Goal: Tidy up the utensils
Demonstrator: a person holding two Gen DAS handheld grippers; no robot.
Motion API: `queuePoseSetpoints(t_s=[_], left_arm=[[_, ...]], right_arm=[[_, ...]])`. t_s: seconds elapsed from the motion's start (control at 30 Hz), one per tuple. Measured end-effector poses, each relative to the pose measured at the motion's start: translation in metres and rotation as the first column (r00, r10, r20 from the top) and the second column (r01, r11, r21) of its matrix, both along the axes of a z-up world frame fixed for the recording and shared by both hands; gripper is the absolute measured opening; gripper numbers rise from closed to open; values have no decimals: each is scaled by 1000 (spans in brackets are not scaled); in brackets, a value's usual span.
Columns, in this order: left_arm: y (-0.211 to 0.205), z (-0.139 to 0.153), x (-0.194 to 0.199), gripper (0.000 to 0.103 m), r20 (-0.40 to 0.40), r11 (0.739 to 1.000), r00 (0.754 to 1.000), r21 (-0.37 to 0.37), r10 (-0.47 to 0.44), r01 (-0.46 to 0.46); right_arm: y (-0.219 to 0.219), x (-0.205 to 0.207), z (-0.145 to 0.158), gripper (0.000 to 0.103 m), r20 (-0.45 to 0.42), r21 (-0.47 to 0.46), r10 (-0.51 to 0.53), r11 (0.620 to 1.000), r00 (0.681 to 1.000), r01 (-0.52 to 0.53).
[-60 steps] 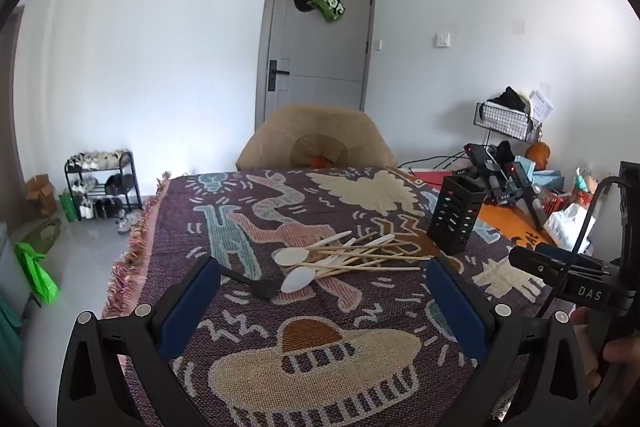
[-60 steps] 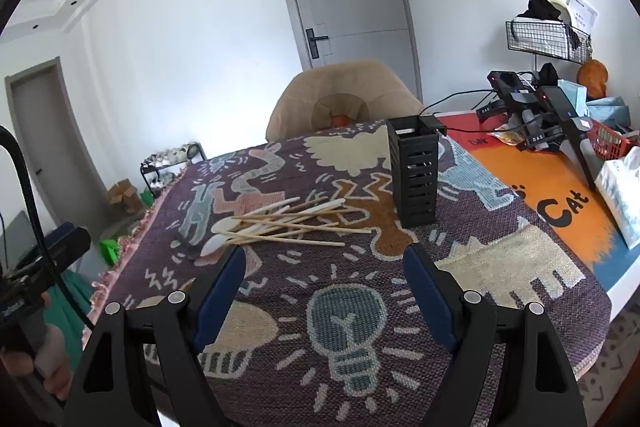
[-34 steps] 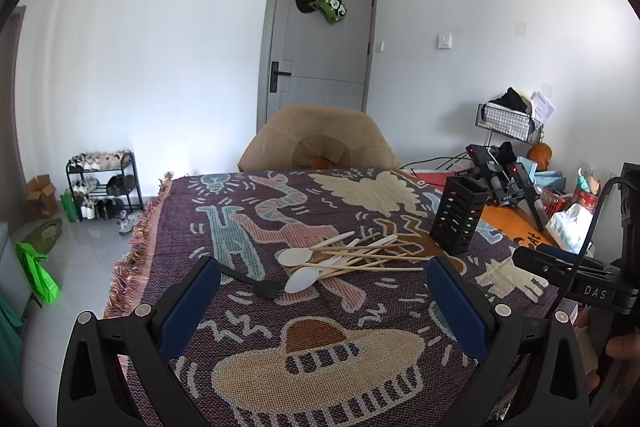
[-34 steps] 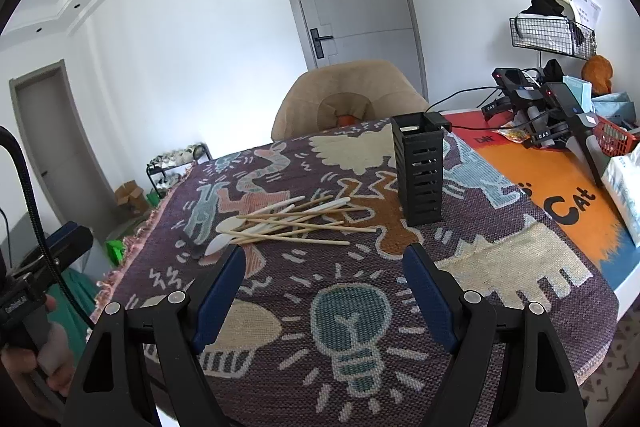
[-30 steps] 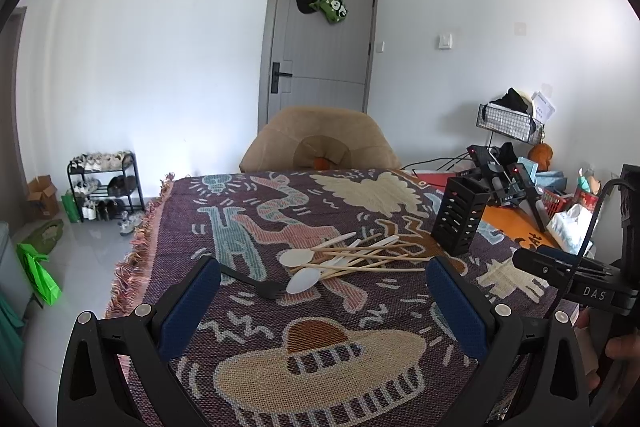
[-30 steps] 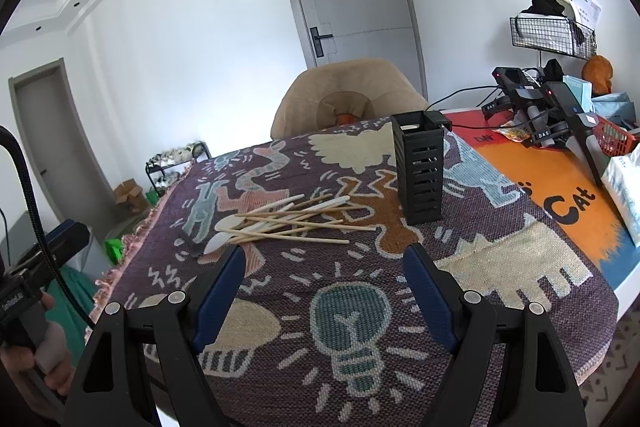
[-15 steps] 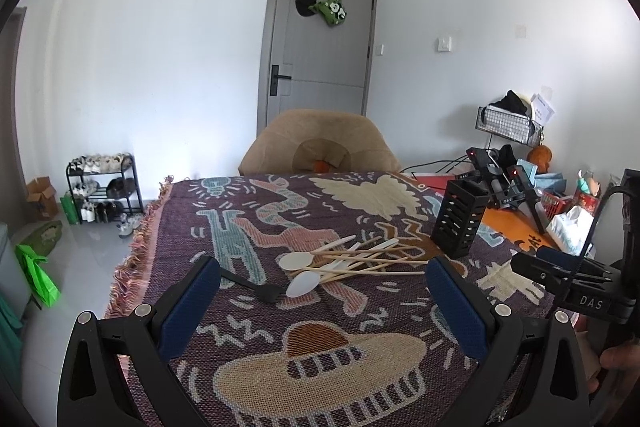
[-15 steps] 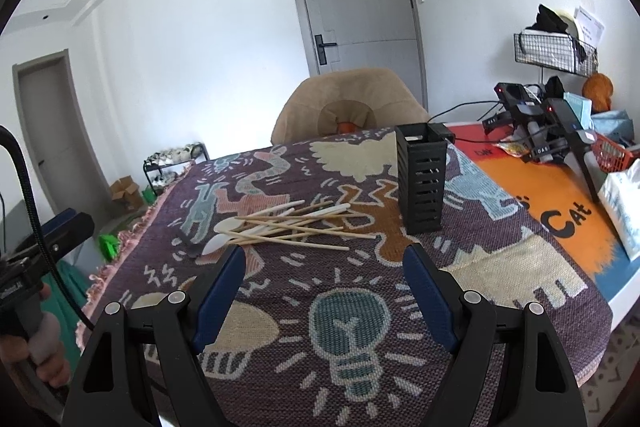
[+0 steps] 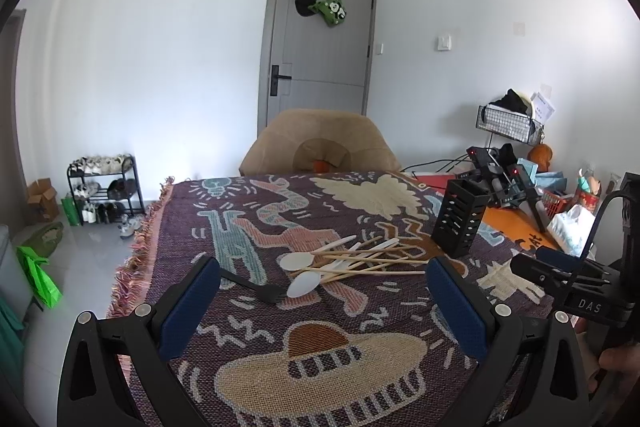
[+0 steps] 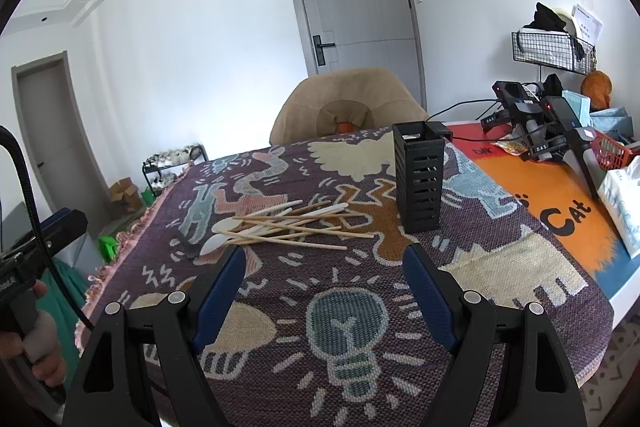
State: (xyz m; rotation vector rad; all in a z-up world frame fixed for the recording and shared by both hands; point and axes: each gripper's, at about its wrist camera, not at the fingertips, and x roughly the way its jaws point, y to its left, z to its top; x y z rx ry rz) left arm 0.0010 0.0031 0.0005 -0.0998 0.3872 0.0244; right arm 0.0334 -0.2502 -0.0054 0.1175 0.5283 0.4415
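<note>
A loose pile of wooden chopsticks [image 9: 376,259] and white spoons [image 9: 304,283] lies mid-table on the patterned cloth; the pile also shows in the right wrist view [image 10: 288,227]. A black fork [image 9: 256,287] lies left of the pile. A black slotted utensil holder [image 9: 460,217] stands upright to the right of the pile, also in the right wrist view [image 10: 419,177]. My left gripper [image 9: 322,303] is open and empty, hovering short of the pile. My right gripper [image 10: 324,287] is open and empty, near the table's front.
The patterned cloth [image 10: 500,267] covers the table. A tan chair [image 9: 320,147] stands at the far edge. Black devices with cables [image 10: 536,123], a red basket [image 10: 612,147] and a tissue pack [image 10: 624,203] sit on the orange mat at right. A shoe rack [image 9: 104,187] stands on the floor at left.
Both grippers have drifted slightly back and upward, so the table looks a little lower and farther. The utensils and holder have not moved.
</note>
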Motion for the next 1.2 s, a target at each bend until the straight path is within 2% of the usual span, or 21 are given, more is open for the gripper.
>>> queuePoseSetpoints(t_s=[0.77, 1.2], left_arm=[[3, 4, -2, 102, 13, 1000, 1000, 1, 5, -5], [19, -8, 16, 102, -27, 999, 1000, -38, 12, -13]], right_arm=[[-3, 0, 2, 80, 16, 16, 8, 1000, 1000, -8], [-10, 26, -20, 80, -63, 60, 15, 998, 998, -11]])
